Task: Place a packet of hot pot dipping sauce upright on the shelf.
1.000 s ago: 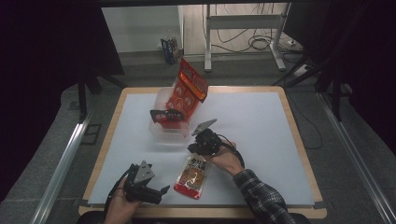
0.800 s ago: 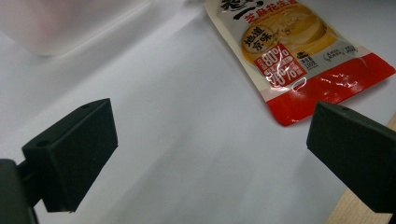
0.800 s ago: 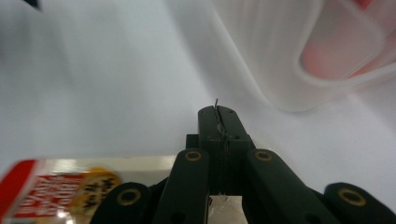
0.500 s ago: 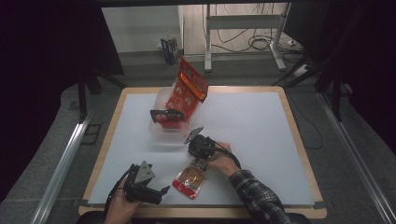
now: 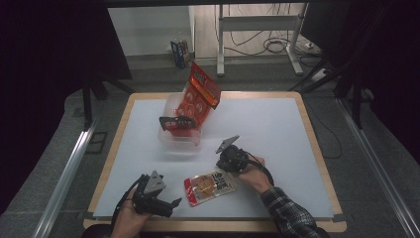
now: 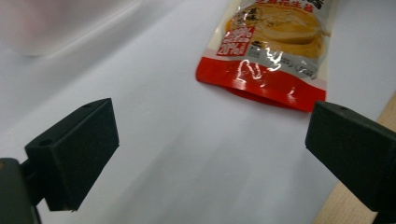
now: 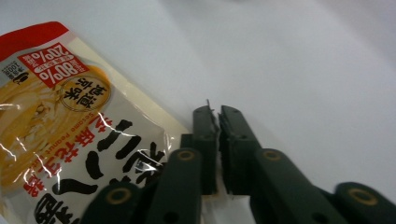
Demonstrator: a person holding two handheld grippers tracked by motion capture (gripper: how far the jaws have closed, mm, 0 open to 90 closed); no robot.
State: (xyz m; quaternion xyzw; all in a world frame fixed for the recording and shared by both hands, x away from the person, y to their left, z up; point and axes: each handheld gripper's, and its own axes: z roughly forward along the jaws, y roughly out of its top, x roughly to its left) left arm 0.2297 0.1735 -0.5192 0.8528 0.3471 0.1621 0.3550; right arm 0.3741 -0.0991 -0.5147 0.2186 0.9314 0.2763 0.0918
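Note:
A snack packet (image 5: 210, 186) with a red bottom edge and a noodle picture lies flat near the table's front. My right gripper (image 5: 228, 171) is at its upper right corner. In the right gripper view the jaws (image 7: 217, 140) stand a hairline apart, having just been opening, and the packet (image 7: 70, 140) runs in under the left jaw with its corner between them. My left gripper (image 5: 166, 204) rests at the front left with its jaws wide open and nothing between them (image 6: 210, 130). The packet's red edge (image 6: 266, 84) lies a short way ahead of it.
A clear plastic tub (image 5: 171, 141) stands at the back left of the white mat. A red-orange bag (image 5: 200, 94) leans out of the tub, and a dark packet (image 5: 176, 122) sits inside. The table's wooden edge (image 5: 317, 148) frames the mat.
My right gripper has moved right and slightly down. The packet has swung from lengthwise to lying crosswise on the mat. My left gripper has stayed put.

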